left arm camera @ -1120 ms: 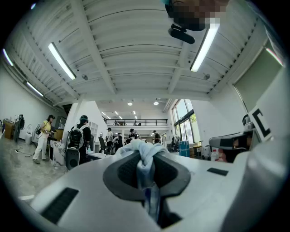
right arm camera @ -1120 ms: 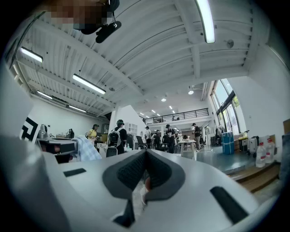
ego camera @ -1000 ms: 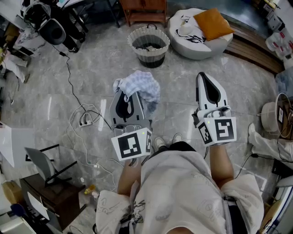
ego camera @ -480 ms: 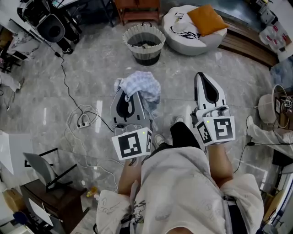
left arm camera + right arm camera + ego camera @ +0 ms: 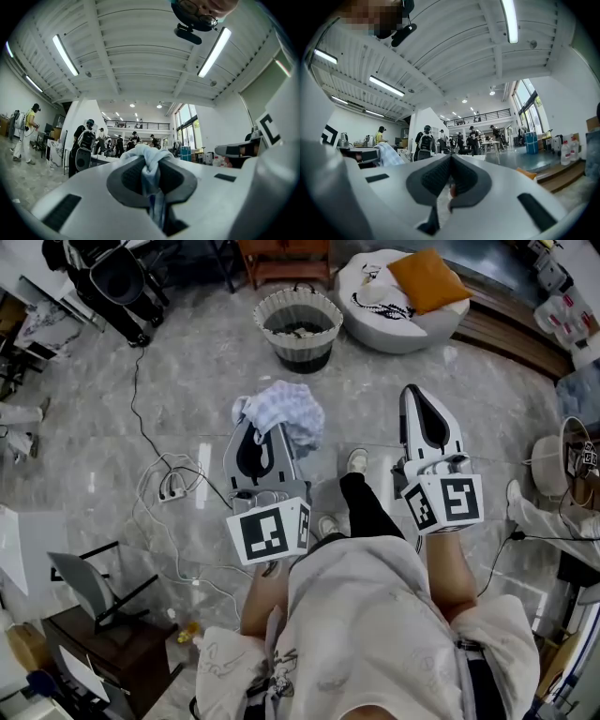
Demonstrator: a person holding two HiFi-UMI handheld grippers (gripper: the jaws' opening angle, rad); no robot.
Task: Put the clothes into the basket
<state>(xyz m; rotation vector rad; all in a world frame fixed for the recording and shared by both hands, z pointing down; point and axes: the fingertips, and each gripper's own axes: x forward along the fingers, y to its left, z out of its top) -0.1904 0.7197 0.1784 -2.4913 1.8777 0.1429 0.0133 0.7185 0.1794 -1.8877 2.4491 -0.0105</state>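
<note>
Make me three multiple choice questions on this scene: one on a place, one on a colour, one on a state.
1. Where is the basket? A on a chair; B on the floor; C in a gripper.
2. What colour is the cushion? A green; B orange; C black.
3. The left gripper is: A open, empty; B out of view; C shut on the checked cloth.
Answers: 1 B, it stands on the grey floor up ahead. 2 B, it is plainly orange. 3 C, fabric is pinched between its jaws.
</note>
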